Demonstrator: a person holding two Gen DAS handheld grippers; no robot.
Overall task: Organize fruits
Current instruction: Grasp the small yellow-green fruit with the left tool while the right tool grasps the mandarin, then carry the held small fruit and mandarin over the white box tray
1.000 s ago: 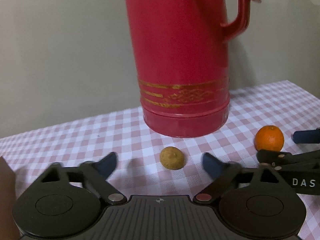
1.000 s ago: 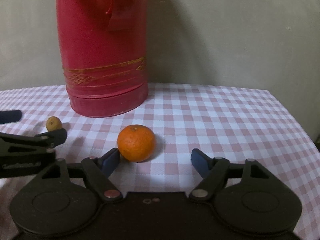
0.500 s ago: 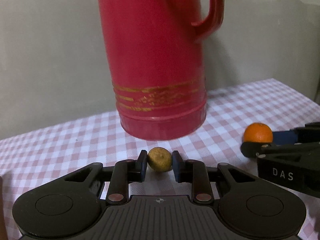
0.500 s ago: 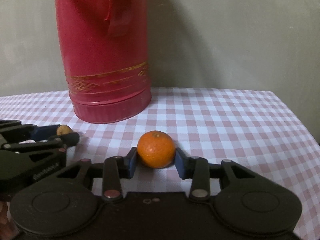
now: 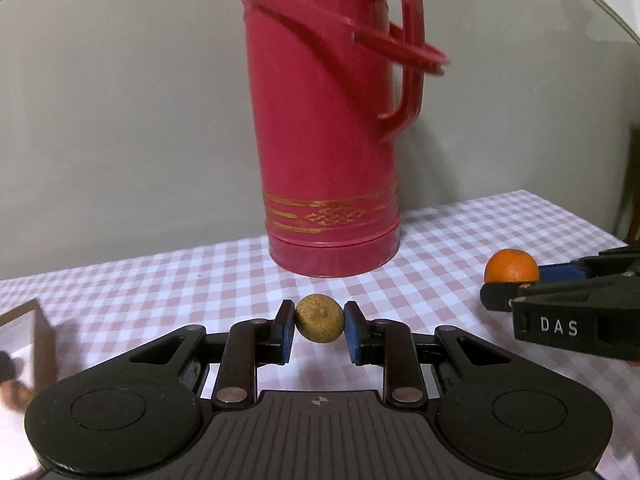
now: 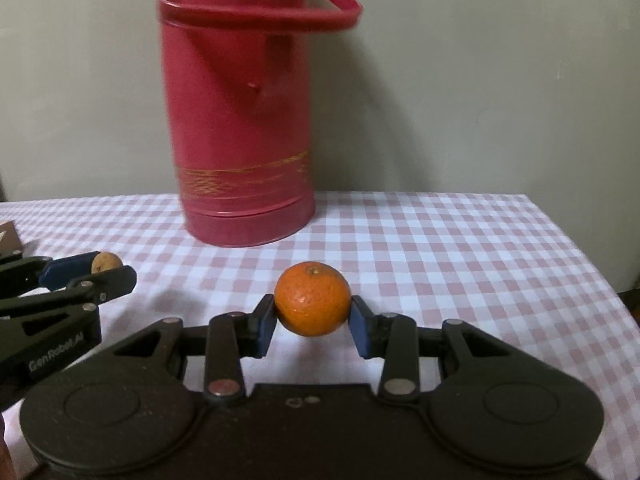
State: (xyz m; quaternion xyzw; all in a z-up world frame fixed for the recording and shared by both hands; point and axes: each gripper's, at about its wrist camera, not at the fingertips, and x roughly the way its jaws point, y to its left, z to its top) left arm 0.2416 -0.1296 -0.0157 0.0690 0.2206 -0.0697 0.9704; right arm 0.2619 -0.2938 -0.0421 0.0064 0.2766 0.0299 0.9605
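My left gripper [image 5: 319, 330] is shut on a small tan-brown round fruit [image 5: 320, 319] and holds it above the checked tablecloth [image 5: 160, 284]. My right gripper [image 6: 312, 320] is shut on an orange mandarin [image 6: 312, 298] and holds it just off the cloth. In the left wrist view the mandarin [image 5: 511, 266] and right gripper [image 5: 516, 282] show at the right edge. In the right wrist view the brown fruit [image 6: 105, 262] and left gripper [image 6: 90, 270] show at the left.
A tall red thermos jug [image 5: 328, 140] with a handle stands at the back by the grey wall; it also shows in the right wrist view [image 6: 240, 120]. A brown-framed box [image 5: 24, 344] sits at the far left. The table's right edge [image 6: 592, 264] drops off.
Both grippers closed from open onto their fruits, then lifted and drew back from the thermos, which now shows in full.
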